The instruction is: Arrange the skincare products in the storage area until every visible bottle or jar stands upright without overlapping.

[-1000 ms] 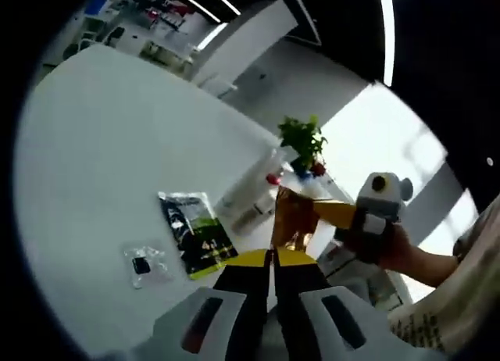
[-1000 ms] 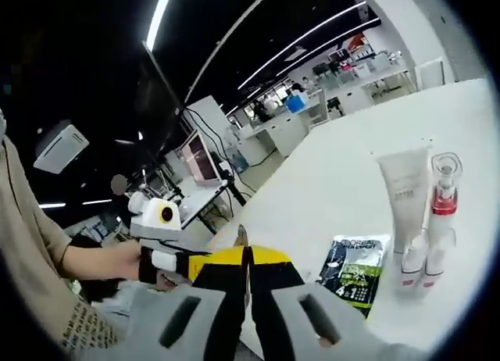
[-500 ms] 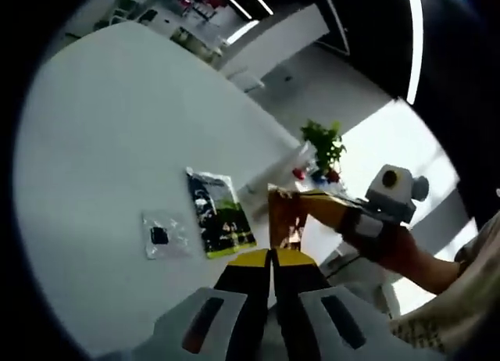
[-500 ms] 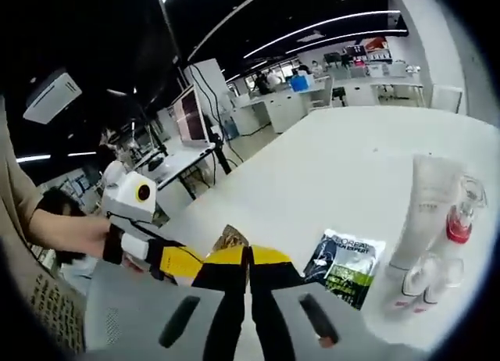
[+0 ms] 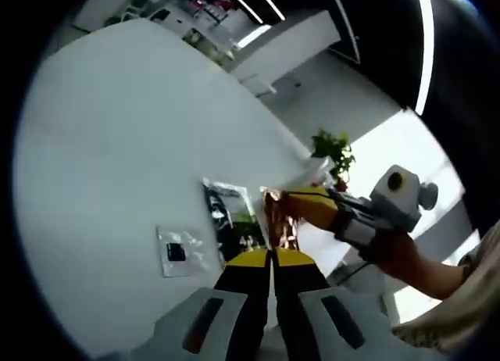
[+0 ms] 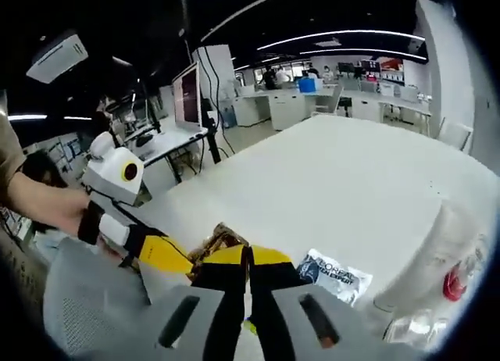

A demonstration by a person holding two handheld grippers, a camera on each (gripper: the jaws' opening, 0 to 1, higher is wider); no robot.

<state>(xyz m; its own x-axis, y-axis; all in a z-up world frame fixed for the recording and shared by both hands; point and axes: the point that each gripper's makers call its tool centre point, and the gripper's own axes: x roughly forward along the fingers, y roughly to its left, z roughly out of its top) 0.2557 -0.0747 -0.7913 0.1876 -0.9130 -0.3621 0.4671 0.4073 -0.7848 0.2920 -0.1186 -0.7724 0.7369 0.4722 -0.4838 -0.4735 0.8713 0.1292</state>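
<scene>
Table (image 5: 117,142) surface, white, takes up more of both views than a second ago, since both cameras have swung. The left gripper (image 5: 272,256) keeps its jaws pressed together on the lower end of an amber packet (image 5: 279,220). The right gripper (image 5: 275,197) reaches in from the right and meets the packet's top end. In the right gripper view its jaws are also closed with no gap, and the crinkled packet sits just left of the tips, seemingly pinched there, though the fisheye blur leaves that unsure. The packet's long axis runs straight up from the left jaws, in line with them, held above the table.

At the right gripper view's lower right edge, the white tube (image 6: 433,251) has slid outward with the camera's turn. It slants from lower left to upper right, and a red-capped bottle (image 6: 459,283) is just beside it. A dark sachet (image 5: 230,212) lies flat near the packet, and a small clear bag (image 5: 180,251) lies to its left.
</scene>
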